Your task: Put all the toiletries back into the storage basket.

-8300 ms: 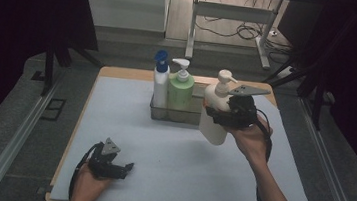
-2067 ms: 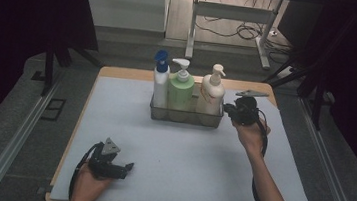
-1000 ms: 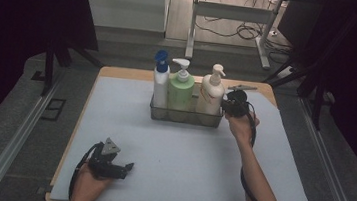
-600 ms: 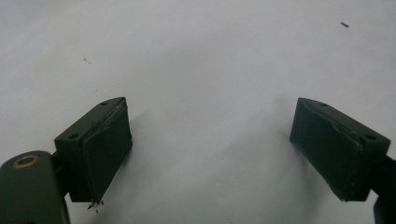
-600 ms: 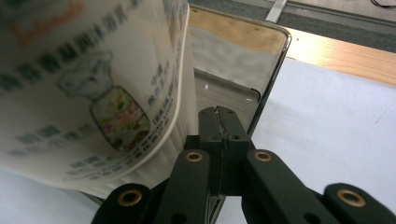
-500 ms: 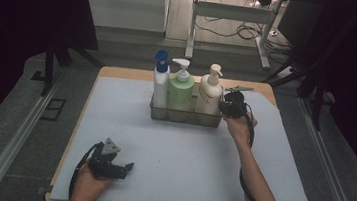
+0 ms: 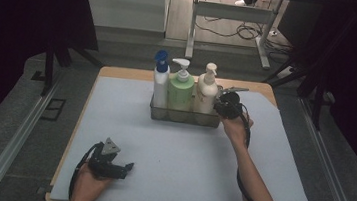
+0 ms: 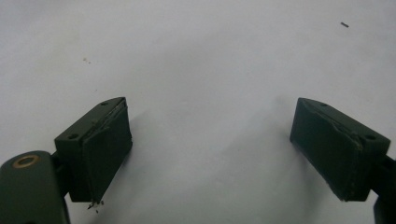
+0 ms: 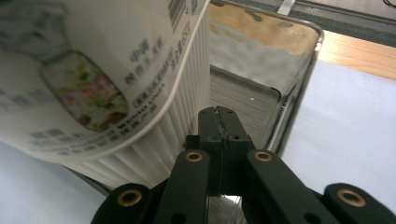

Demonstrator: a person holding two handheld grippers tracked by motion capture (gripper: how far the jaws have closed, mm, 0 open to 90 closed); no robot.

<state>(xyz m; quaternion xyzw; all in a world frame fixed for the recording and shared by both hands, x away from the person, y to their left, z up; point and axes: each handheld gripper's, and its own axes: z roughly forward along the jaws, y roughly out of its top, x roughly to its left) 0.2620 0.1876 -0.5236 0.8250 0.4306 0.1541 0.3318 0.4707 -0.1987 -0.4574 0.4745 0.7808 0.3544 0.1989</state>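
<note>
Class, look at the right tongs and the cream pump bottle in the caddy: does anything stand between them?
Nothing visible does. The right tongs, jaws shut and holding nothing, sit inside the metal caddy right beside the cream pump bottle; whether they touch it is unclear.

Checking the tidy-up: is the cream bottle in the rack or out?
In: the cream bottle stands upright in the rack beside the green bottle.

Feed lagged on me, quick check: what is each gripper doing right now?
Left gripper: open, nothing between the jaws, over the white mat.
Right gripper: shut, holding nothing, beside the cream bottle in the caddy.
</note>
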